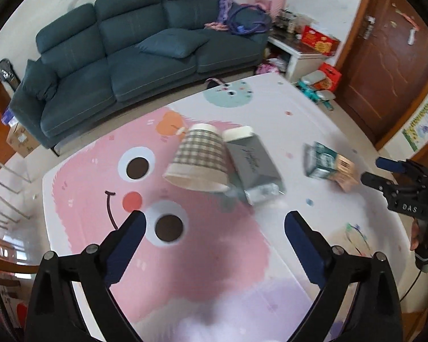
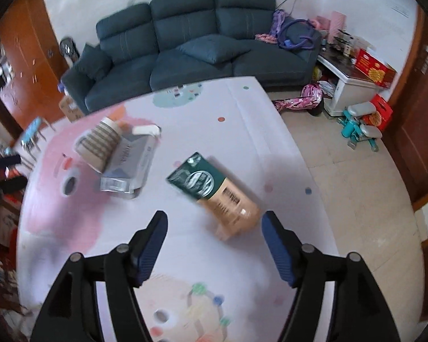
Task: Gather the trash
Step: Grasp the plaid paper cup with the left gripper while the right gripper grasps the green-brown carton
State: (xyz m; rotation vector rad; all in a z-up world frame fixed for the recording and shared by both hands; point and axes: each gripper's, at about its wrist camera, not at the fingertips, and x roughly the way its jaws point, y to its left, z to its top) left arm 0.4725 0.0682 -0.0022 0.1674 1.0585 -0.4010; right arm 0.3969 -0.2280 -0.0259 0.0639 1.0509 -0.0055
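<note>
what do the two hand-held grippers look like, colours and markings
Both are matte black with angular linkage arms and silver pivot screws. The left hand-held gripper and right hand-held gripper carry dark blue ribbed finger pads. In the left wrist view the right one shows white "DAS" lettering.

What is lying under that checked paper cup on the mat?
The checked paper cup lies tipped on the pink cartoon mat, leaning against a grey carton. Whatever sits directly beneath the cup is covered.
</note>
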